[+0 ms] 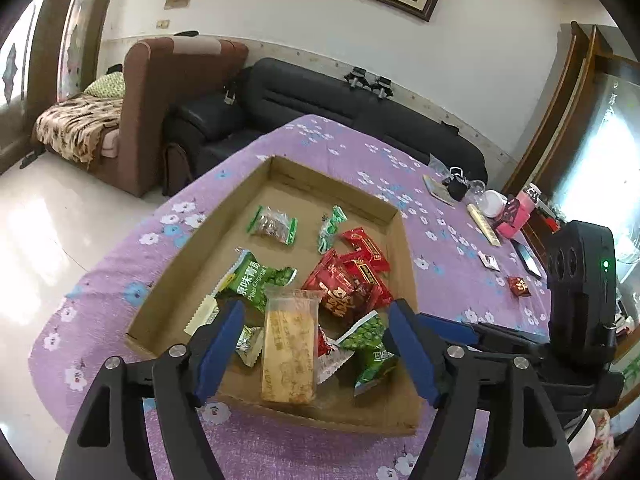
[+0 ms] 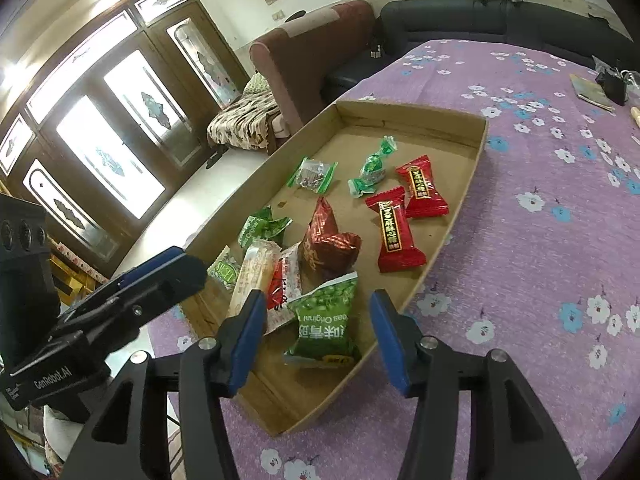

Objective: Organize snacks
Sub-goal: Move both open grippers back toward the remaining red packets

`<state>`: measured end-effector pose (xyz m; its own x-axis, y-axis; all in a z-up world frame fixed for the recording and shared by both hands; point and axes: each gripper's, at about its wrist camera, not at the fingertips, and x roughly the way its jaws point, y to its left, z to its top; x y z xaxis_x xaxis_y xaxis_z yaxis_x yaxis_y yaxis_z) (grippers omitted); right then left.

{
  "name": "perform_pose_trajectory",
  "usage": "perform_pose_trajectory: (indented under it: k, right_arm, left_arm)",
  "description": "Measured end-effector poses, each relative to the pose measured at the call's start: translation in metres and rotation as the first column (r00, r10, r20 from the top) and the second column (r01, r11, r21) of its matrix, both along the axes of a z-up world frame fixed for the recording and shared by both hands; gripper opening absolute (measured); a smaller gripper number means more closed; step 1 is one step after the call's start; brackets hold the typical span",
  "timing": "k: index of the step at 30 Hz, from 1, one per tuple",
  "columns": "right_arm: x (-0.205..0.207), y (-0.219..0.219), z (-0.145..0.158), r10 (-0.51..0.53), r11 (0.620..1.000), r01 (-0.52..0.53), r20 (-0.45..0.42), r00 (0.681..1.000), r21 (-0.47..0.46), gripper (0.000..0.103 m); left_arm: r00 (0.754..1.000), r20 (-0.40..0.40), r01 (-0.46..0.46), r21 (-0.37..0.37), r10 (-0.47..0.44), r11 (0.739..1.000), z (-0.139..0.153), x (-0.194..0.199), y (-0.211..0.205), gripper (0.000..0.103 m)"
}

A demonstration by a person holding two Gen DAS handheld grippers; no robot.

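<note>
A shallow cardboard tray (image 1: 280, 168) (image 2: 472, 184) lies on the purple flowered tablecloth and holds several snack packets. A clear-wrapped biscuit bar (image 1: 290, 344) (image 2: 256, 276) lies at its near end. Green pea packets (image 1: 256, 280) (image 2: 326, 320), red candy packets (image 1: 368, 256) (image 2: 396, 232), a dark red bag (image 2: 328, 240) and a green twist candy (image 1: 330, 226) (image 2: 372, 168) lie around it. My left gripper (image 1: 316, 344) is open and empty above the biscuit bar. My right gripper (image 2: 316, 332) is open and empty above a green pea packet. The left gripper also shows in the right wrist view (image 2: 160, 276).
One small red candy (image 1: 519, 286) lies on the cloth (image 1: 440, 216) right of the tray. A phone (image 1: 528, 260), a pink box (image 1: 516, 212), a white cup (image 1: 492, 202) and small items stand at the table's far right. A black sofa (image 1: 320, 96) and a brown armchair (image 1: 168, 92) stand behind.
</note>
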<state>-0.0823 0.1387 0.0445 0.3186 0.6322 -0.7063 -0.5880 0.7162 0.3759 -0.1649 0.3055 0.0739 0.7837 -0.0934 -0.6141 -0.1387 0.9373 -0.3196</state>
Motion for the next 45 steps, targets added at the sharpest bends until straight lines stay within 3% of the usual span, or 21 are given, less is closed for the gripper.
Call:
perform_pose_trajectory:
  k: [14,23,28,35,41,45]
  right_arm:
    - [-0.005,-0.029,0.008,-0.049,0.998,0.049,0.017,0.999,0.031,0.057]
    - [-0.001,-0.071,0.012,-0.121,0.992,0.119,0.041,0.992,0.038,0.058]
    - [0.002,-0.1,0.017,-0.186,0.982,0.185,0.081,0.979,0.022,0.067]
    - [0.01,-0.153,0.035,-0.298,0.952,0.305,0.189,0.936,-0.01,0.069]
    - [0.02,-0.213,0.043,-0.435,0.89,0.455,0.272,0.858,-0.012,0.075]
    - [0.037,-0.263,0.039,-0.541,0.836,0.549,0.195,0.818,0.02,0.074]
  left_arm:
    - [1.0,0.028,0.003,0.106,-0.006,0.994,0.019,-0.013,-0.025,0.078]
    - [0.999,0.031,0.026,0.187,-0.032,0.982,0.026,-0.014,-0.051,0.079]
    - [0.998,0.023,0.048,0.227,-0.055,0.973,0.028,-0.014,-0.069,0.079]
    - [0.997,0.006,0.079,0.249,-0.083,0.965,0.028,-0.01,-0.086,0.08]
    - [0.994,-0.016,0.112,0.263,-0.112,0.958,0.025,-0.005,-0.1,0.08]
    - [0.991,-0.033,0.135,0.266,-0.131,0.955,0.021,-0.001,-0.109,0.08]
